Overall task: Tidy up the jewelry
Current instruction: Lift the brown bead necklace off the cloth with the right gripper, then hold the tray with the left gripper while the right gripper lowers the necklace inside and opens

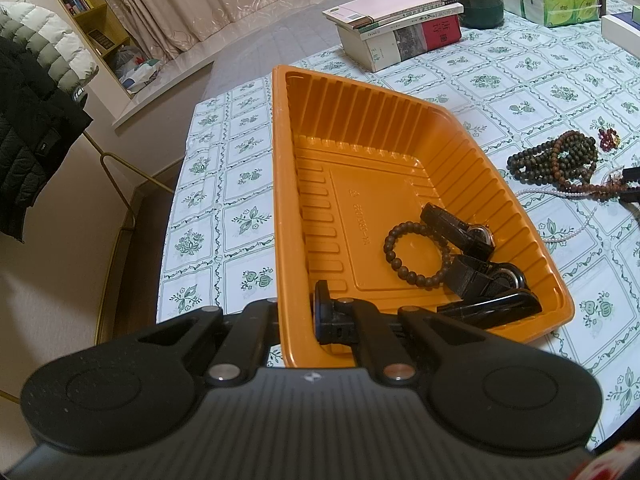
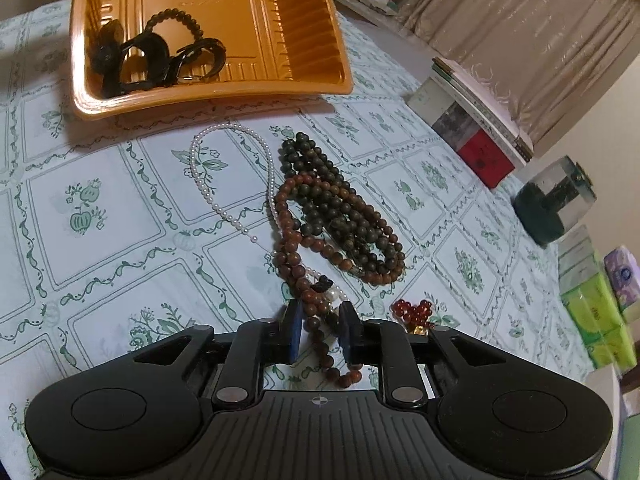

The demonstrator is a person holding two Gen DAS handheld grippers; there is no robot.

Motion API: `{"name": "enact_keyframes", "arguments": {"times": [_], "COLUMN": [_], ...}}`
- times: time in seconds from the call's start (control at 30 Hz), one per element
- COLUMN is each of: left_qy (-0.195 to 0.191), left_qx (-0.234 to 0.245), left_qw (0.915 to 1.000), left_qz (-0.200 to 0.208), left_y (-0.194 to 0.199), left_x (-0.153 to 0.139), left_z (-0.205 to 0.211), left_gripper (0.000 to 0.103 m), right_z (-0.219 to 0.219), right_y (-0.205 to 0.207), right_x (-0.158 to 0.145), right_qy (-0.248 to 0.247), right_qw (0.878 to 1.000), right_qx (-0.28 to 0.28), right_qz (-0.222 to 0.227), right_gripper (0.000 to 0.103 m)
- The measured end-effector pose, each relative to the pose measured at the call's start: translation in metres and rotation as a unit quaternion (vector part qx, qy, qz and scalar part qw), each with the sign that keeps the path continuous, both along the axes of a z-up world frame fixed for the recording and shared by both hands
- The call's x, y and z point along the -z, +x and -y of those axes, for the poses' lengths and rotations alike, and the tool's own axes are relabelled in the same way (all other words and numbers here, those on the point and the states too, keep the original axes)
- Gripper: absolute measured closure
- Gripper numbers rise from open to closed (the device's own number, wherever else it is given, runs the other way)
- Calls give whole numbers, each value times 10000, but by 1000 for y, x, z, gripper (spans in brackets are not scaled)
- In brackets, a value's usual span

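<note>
Left gripper (image 1: 296, 316) sits lowest in its view, jaws straddling the near-left wall of the tray (image 1: 280, 200), one finger outside, one inside; narrow gap, apparently pinching the wall to steady it, though contact is partly hidden. Inside the tray, near-right corner: a dark bead bracelet (image 1: 414, 254), two watches (image 1: 460, 228) and a glossy black piece (image 1: 492, 308), bunched together. Further right on the tabletop (image 1: 248, 148), well apart from the tray: a heap of dark and brown beads (image 1: 560, 160) over a pearl strand (image 1: 576, 224). Right gripper (image 2: 320, 332) is low over that heap, jaws part-open with the brown bead string (image 2: 296, 248) running between the pads; pads look close to the beads but not clamped. That string's long axis runs from the gripper forward toward the tray, slightly left, its loops lying beside the dark bead coil (image 2: 344, 208). Pearl strand loops out to the left, pointing at the tray rim. Red bead cluster (image 2: 412, 312) sits just right of the gripper. Risks, by my reading: brown string, dark coil and pearls overlap, so lifting one likely drags the others, or snags the thin pearls; a grasp on a single round bead may slip; a trailing loop could catch the rim and tip the light tray if the left grip is loose.
</note>
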State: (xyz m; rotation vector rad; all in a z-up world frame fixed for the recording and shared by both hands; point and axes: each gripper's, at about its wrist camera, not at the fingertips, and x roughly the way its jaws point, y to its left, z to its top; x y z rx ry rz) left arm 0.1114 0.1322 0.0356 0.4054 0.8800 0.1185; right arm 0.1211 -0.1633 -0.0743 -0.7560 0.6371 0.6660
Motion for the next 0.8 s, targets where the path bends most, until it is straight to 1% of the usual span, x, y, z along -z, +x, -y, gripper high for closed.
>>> {"name": "enact_keyframes", "arguments": {"times": [0.07, 0.2, 0.27, 0.3, 0.37, 0.47, 0.57, 0.6, 0.67, 0.73, 0.8], "left_qy": [2, 1, 0, -1, -6, -4, -4, 3, 1, -4, -9], "left_qx": [3, 3, -3, -3, -4, -2, -4, -2, 3, 0, 0], "left_qw": [10000, 10000, 10000, 10000, 10000, 10000, 10000, 10000, 10000, 10000, 10000], "left_qz": [1, 0, 0, 1, 3, 2, 1, -1, -4, -2, 4], "left_y": [0, 0, 0, 0, -1, -1, -1, -1, -1, -1, -1], "left_x": [0, 0, 0, 0, 0, 0, 0, 0, -1, -1, -1], "left_z": [0, 1, 0, 0, 2, 2, 2, 2, 2, 2, 4], "left_gripper": [100, 100, 100, 100, 100, 100, 100, 100, 100, 100, 100], "right_z": [3, 12, 15, 16, 17, 16, 19, 19, 15, 12, 9], "right_y": [2, 13, 14, 15, 15, 8, -3, -8, -17, -20, -19], "right_x": [-2, -8, -9, -10, -11, -16, -26, -27, -27, -24, -20], "right_qy": [95, 427, 498, 539, 623, 727, 1236, 1330, 1317, 1236, 1202], "right_qw": [9999, 9971, 9959, 9953, 9936, 9923, 9826, 9802, 9818, 9848, 9857], "right_qx": [29, 246, 276, 302, 338, 346, 342, 307, 247, 237, 292], "right_qz": [-102, -580, -699, -752, -875, -941, -1343, -1437, -1349, -1198, -1148], "right_gripper": [82, 83, 83, 85, 95, 97, 97, 97, 96, 88, 65]}}
